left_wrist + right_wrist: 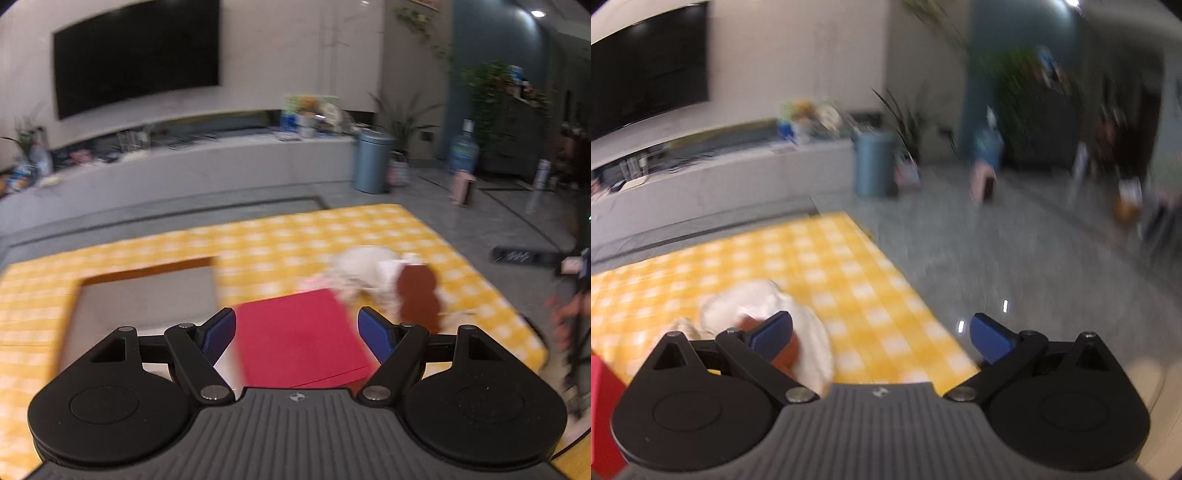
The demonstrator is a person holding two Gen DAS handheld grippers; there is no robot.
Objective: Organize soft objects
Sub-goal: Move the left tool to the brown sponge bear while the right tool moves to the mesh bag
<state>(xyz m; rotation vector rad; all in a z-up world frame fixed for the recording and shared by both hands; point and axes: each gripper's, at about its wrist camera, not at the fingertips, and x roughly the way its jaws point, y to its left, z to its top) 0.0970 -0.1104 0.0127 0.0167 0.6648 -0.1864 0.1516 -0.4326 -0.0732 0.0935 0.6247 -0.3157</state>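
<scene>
A white plush toy with brown ears lies on the yellow checked cloth, blurred. A red folded cloth or pad lies in front of it. My left gripper is open, its blue fingers either side of the red piece and above it. In the right wrist view the plush toy lies at lower left, partly behind my left blue finger. My right gripper is open and empty over the cloth's right edge. A red edge shows at far left.
An open cardboard box with a grey floor sits on the cloth at left. Beyond are a grey floor, a low TV bench, a blue bin, plants and a water bottle. A tripod and a hand stand at right.
</scene>
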